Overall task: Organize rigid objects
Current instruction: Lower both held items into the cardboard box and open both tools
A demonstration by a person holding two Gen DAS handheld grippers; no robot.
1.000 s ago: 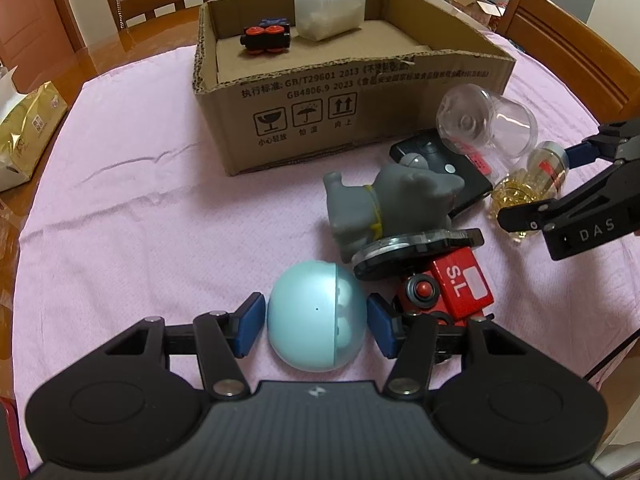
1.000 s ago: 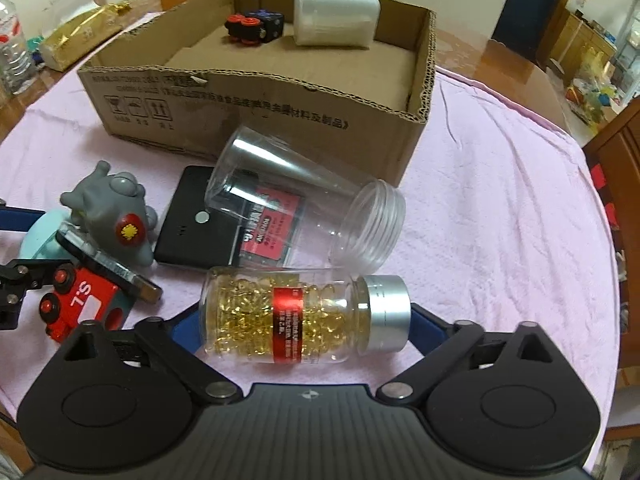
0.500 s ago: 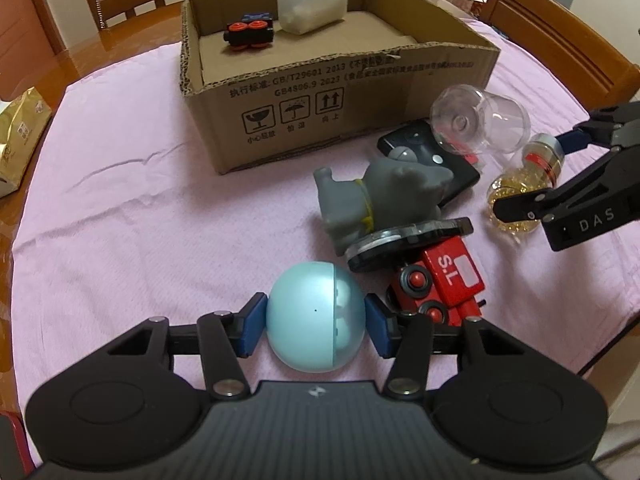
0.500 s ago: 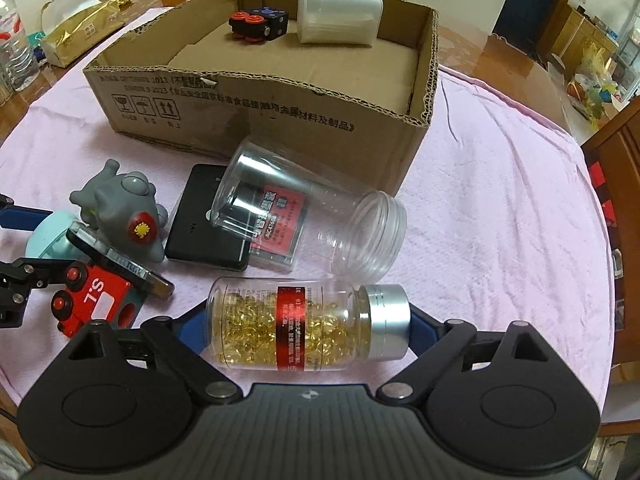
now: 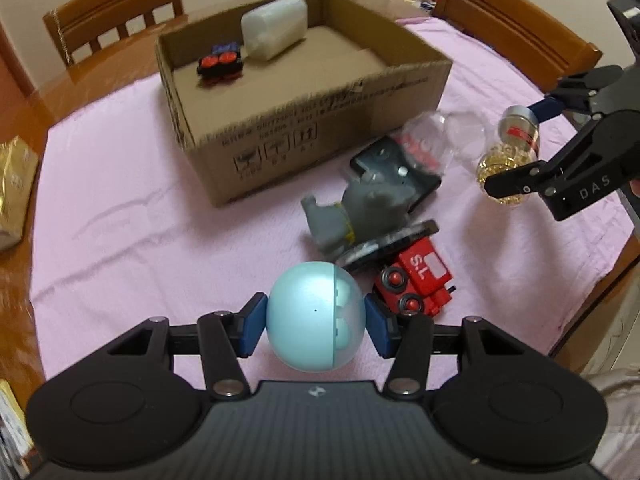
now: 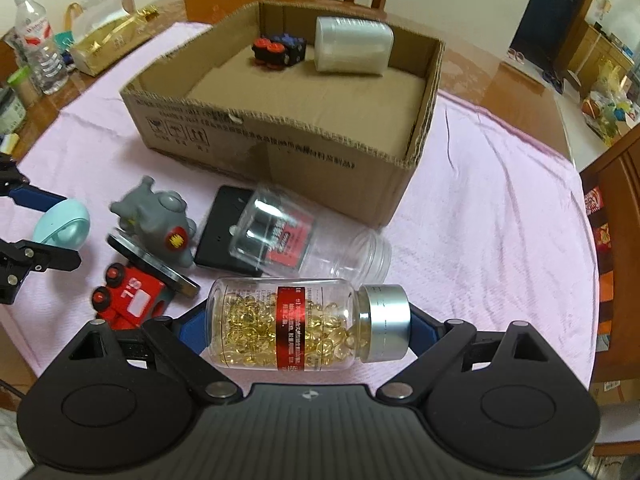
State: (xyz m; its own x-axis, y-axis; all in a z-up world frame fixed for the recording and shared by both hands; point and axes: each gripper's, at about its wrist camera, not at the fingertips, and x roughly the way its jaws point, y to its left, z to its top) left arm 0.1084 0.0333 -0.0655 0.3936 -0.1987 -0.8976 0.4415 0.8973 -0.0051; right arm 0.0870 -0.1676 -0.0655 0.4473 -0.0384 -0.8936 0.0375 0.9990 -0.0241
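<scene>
My left gripper is shut on a pale blue egg-shaped capsule, held clear of the pink cloth. My right gripper is shut end to end on a clear bottle of golden capsules with a silver cap, lifted off the table; that bottle and the right gripper also show at the right of the left wrist view. The cardboard box stands ahead, holding a white jar and a small black-and-red toy.
On the cloth lie a grey elephant toy, a red toy train, a dark disc, a black flat device and an empty clear jar. Wooden chairs ring the table; bottles and a gold packet sit at the left.
Both grippers have risen with their loads: the blue capsule and the capsule bottle are now off the cloth. The left gripper has also rolled a little, so the scene looks tilted.
</scene>
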